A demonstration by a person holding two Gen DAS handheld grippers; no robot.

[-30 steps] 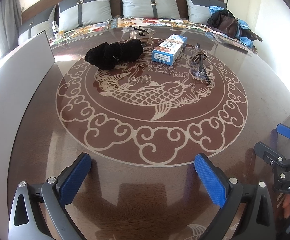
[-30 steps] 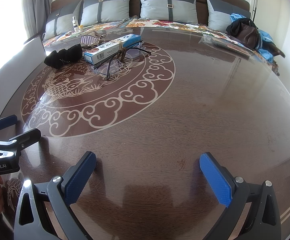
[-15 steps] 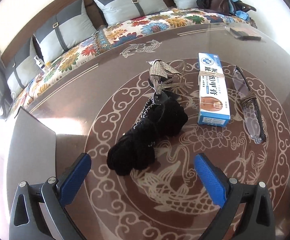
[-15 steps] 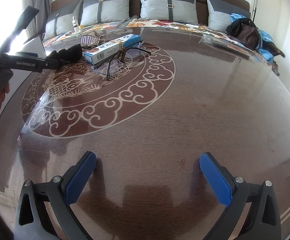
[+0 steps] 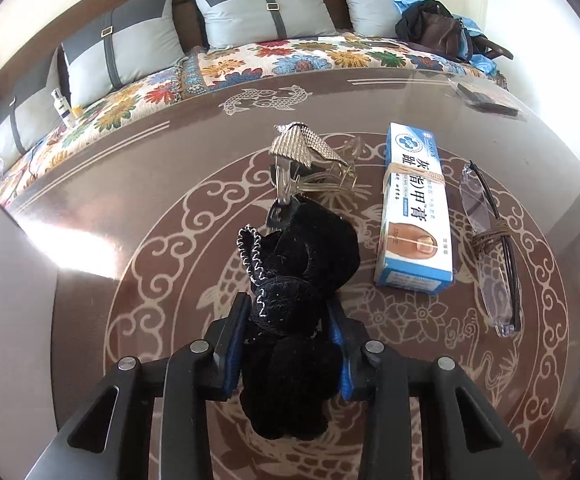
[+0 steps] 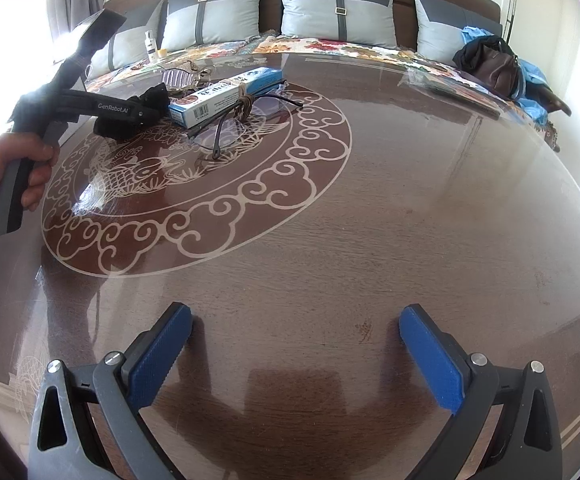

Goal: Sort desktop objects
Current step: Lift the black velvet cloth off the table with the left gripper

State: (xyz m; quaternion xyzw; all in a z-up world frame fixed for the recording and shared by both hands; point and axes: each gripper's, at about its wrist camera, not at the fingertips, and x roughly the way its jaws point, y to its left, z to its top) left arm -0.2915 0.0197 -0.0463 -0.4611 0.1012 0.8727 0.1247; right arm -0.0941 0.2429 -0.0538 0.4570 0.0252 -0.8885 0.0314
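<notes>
From the left wrist camera, the left gripper (image 5: 288, 344) has its two blue-padded fingers (image 5: 237, 344) drawn in narrow around a black fuzzy fabric bundle (image 5: 298, 280), which bulges out above and below the pads. The bundle lies on a round dark wooden table (image 5: 130, 184) with a pale fish and cloud pattern under glass. Just beyond the bundle, and touching its far end, sits a silver mesh hair clip (image 5: 298, 148). To the right lies a blue and white ointment box (image 5: 414, 212) with a rubber band around it. Further right, a pair of thin-framed glasses (image 5: 490, 252) lies folded, tied at the middle with brown cord. A sofa with grey cushions (image 5: 258, 4) and a floral cover runs along the far side, with a dark bag (image 5: 434, 28) at its right end.

From the right wrist camera, the right gripper (image 6: 294, 356) hovers low over the bare near part of the table (image 6: 410, 200), its blue fingers (image 6: 158, 356) spread wide with nothing between them. At far left a hand (image 6: 6, 176) holds the handle of the left gripper (image 6: 134, 114), whose tip reaches the black bundle (image 6: 130, 120); the grip itself is probably closed, though this angle hides it. The box (image 6: 226, 94) and glasses (image 6: 242, 120) lie just right of it.
</notes>
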